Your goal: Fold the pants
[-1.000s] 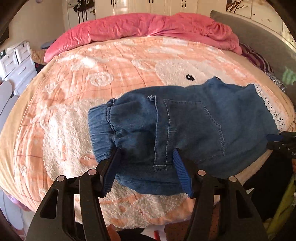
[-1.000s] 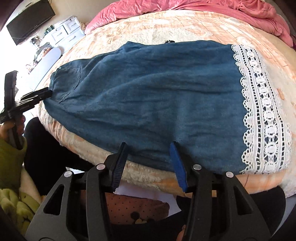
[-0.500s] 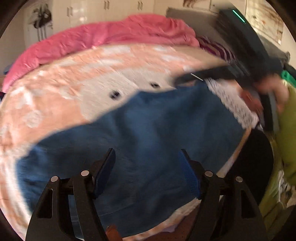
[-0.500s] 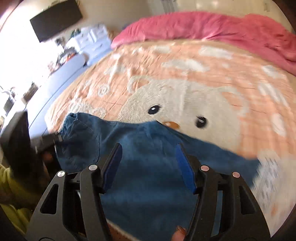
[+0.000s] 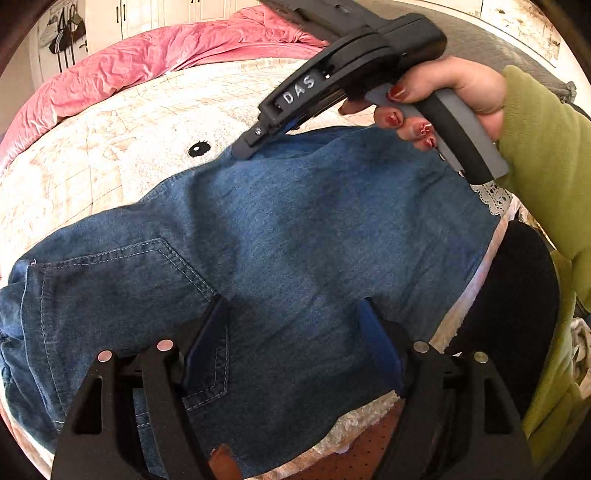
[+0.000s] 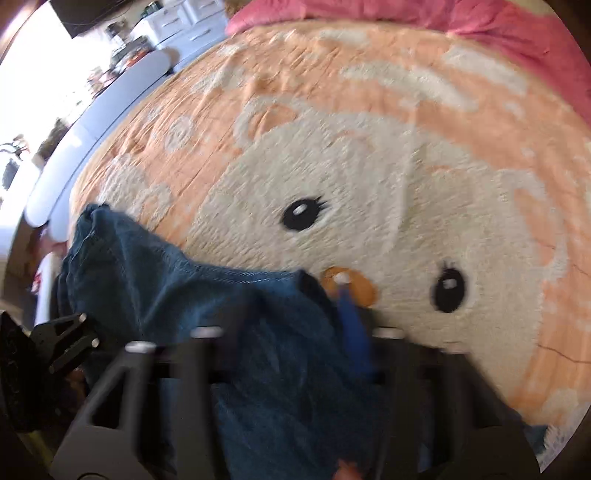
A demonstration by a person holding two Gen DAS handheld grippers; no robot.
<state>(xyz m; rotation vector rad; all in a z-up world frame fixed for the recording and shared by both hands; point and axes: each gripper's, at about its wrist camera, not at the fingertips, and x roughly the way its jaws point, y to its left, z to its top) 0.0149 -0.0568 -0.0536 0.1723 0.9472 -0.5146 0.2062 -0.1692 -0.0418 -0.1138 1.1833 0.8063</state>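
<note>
Blue denim pants with a stitched pocket and a white lace hem lie across the near edge of the bed. My left gripper is open, its blue pads resting on the denim near the pocket. My right gripper reaches over the pants to their far edge, tips down on the fabric. In the right wrist view the pants lie between its blurred fingers, which stand apart over the far fold.
The bed has a peach blanket with a cream bear face. A pink duvet is bunched at the head. White drawers stand beyond the bed's left side. The person's green sleeve is at the right.
Both grippers have left the near edge of the pants. The right one swung over to the far edge by the bear face. The left one moved right along the denim.
</note>
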